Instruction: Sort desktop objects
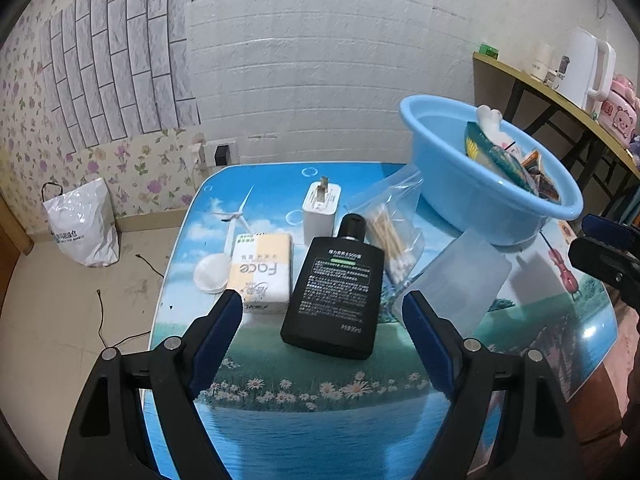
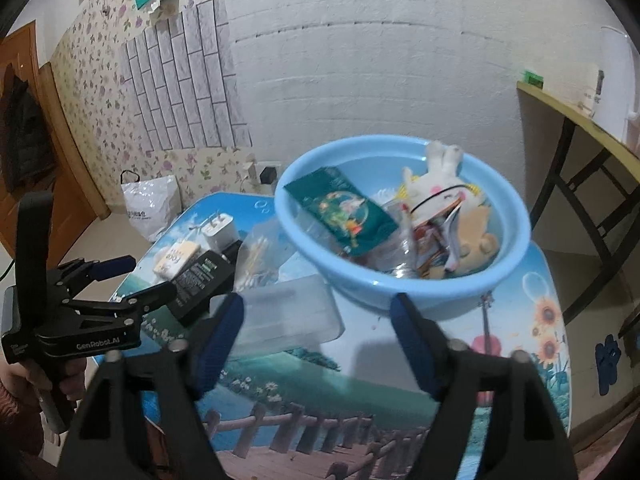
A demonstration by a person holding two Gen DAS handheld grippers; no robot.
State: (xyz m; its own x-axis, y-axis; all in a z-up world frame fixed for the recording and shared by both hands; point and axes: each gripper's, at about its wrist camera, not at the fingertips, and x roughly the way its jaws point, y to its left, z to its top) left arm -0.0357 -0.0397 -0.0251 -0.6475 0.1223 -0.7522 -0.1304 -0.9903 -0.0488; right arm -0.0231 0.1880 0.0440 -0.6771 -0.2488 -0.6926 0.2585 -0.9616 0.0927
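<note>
A black bottle (image 1: 332, 292) lies flat on the picture-printed table (image 1: 320, 420), in line with the gap of my open left gripper (image 1: 322, 300), and neither pad touches it. Left of it lie a tissue pack (image 1: 262, 276) and a white round lid (image 1: 210, 272); behind stand a white charger (image 1: 320, 208) and a bag of cotton swabs (image 1: 392, 236). A clear plastic box (image 2: 288, 316) lies before the blue basin (image 2: 400, 292), which holds a plush rabbit (image 2: 436, 188), a green packet (image 2: 344, 212) and sachets. My right gripper (image 2: 318, 304) hangs open above the box, holding nothing.
A white plastic bag (image 1: 82, 228) and a loose cable (image 1: 100, 320) lie on the floor left of the table. A side table (image 1: 560, 96) with a white kettle (image 1: 584, 68) and pink toys stands at the right. A wooden door (image 2: 24, 80) is at the far left.
</note>
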